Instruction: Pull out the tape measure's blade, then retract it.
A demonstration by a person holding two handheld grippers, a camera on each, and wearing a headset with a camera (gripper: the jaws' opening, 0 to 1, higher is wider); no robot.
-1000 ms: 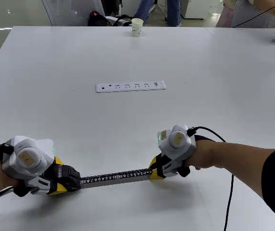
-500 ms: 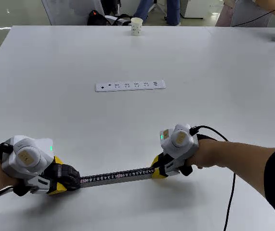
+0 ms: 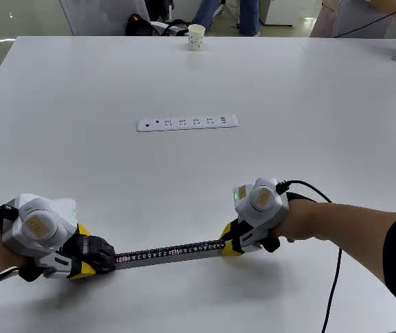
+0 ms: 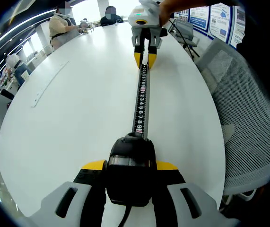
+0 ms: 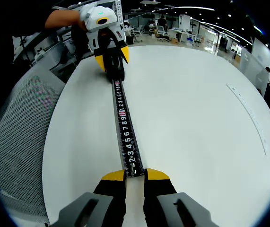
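The black tape measure case (image 3: 97, 253) (image 4: 131, 168) sits between the yellow-tipped jaws of my left gripper (image 3: 87, 267) (image 4: 127, 166), which is shut on it near the table's front left. Its dark numbered blade (image 3: 170, 252) (image 4: 141, 101) (image 5: 124, 130) runs flat over the white table (image 3: 198, 83) to my right gripper (image 3: 227, 248) (image 5: 135, 176). That gripper is shut on the blade's end. In the right gripper view the case (image 5: 113, 66) shows far off in the other gripper. In the left gripper view the right gripper (image 4: 145, 54) pinches the blade tip.
A white power strip (image 3: 187, 123) lies mid-table. A paper cup (image 3: 196, 37) stands at the far edge. A black cable (image 3: 331, 274) trails from my right hand. Mesh chairs (image 4: 246, 113) stand beside the table; people sit at the far end (image 4: 64, 23).
My right gripper has drawn the blade's end a little farther right, lengthening the exposed blade. The left gripper and case have held still.
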